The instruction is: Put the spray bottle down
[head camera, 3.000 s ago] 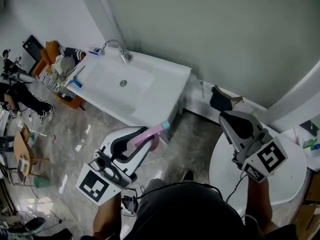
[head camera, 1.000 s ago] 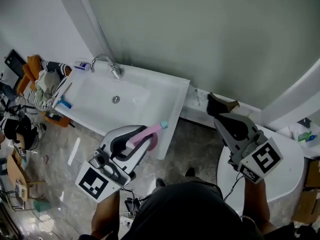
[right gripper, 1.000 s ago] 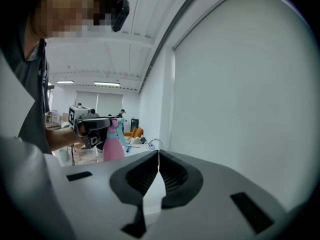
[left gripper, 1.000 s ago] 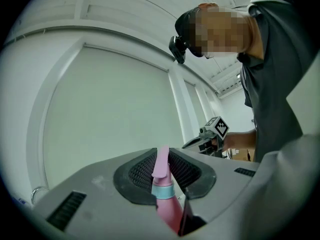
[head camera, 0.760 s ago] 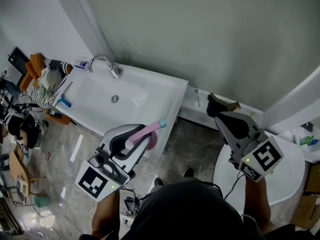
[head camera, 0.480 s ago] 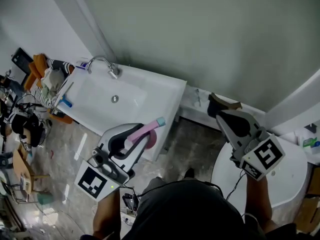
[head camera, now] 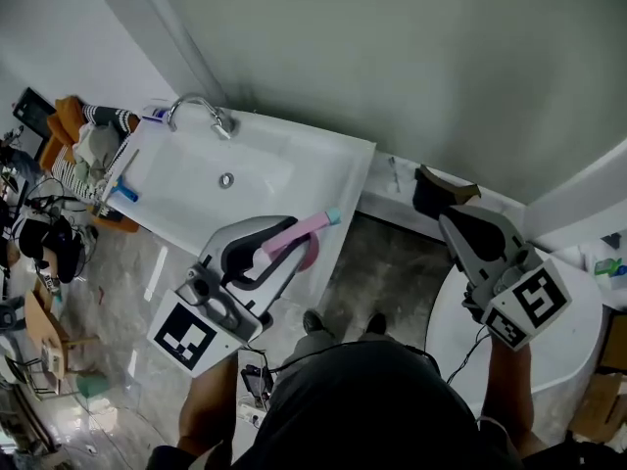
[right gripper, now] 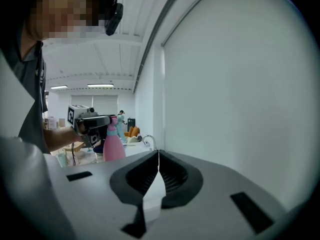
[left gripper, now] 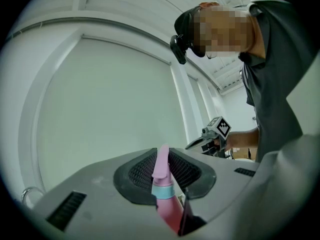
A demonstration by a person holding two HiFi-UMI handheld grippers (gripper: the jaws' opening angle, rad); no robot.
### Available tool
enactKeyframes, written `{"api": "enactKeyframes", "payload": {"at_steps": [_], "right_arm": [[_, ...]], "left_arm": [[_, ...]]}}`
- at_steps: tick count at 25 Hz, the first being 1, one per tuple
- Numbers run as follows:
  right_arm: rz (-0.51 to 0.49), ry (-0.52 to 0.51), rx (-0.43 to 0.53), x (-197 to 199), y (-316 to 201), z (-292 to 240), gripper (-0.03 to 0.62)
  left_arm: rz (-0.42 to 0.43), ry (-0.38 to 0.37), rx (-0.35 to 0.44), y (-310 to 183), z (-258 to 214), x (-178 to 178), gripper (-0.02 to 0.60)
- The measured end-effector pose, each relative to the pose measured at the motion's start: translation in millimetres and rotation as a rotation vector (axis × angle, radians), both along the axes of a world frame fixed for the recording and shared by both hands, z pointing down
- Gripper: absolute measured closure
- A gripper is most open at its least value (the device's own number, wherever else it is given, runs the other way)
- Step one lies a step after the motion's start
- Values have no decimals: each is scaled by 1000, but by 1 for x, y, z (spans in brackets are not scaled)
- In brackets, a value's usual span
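A pink spray bottle (head camera: 306,231) with a light blue collar sits between the jaws of my left gripper (head camera: 284,245), which is shut on it. The bottle hangs over the near right corner of the white sink (head camera: 196,189). In the left gripper view the bottle (left gripper: 163,186) stands upright between the jaws, nozzle pointing forward. My right gripper (head camera: 453,225) hovers at the right, shut with nothing in it. In the right gripper view its tips (right gripper: 159,153) meet, and the bottle (right gripper: 113,145) shows far to the left.
A chrome faucet (head camera: 201,111) stands at the sink's back edge. A dark object (head camera: 431,189) lies on the low ledge by the wall. A white round surface (head camera: 573,355) is at the right. A chair piled with clothes (head camera: 88,140) stands at the far left.
The left gripper and the bottle have drifted up and right in the view, over the sink's near corner. The right gripper has shifted slightly right. Both stay shut.
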State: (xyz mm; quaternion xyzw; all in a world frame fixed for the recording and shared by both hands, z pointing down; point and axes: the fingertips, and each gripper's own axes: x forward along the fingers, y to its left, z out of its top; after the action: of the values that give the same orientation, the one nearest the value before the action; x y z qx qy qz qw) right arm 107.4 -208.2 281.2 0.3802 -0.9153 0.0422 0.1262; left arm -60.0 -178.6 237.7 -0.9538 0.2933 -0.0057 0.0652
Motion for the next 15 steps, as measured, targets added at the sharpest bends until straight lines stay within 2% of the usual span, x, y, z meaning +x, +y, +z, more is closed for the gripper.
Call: {"api": "enactKeyframes", "payload": {"at_steps": [4, 7, 11, 15], "right_arm": [[25, 9, -16, -28, -9, 5, 585], [18, -28, -20, -59, -14, 1, 585], [25, 28, -40, -85, -19, 11, 585], [17, 37, -52, -115, -28, 19, 585]], "left_arm": [[34, 3, -11, -14, 6, -25, 505], [54, 0, -11, -23, 9, -46, 505], [64, 15, -20, -32, 13, -74, 505], [63, 25, -30, -42, 21, -99, 505]]}}
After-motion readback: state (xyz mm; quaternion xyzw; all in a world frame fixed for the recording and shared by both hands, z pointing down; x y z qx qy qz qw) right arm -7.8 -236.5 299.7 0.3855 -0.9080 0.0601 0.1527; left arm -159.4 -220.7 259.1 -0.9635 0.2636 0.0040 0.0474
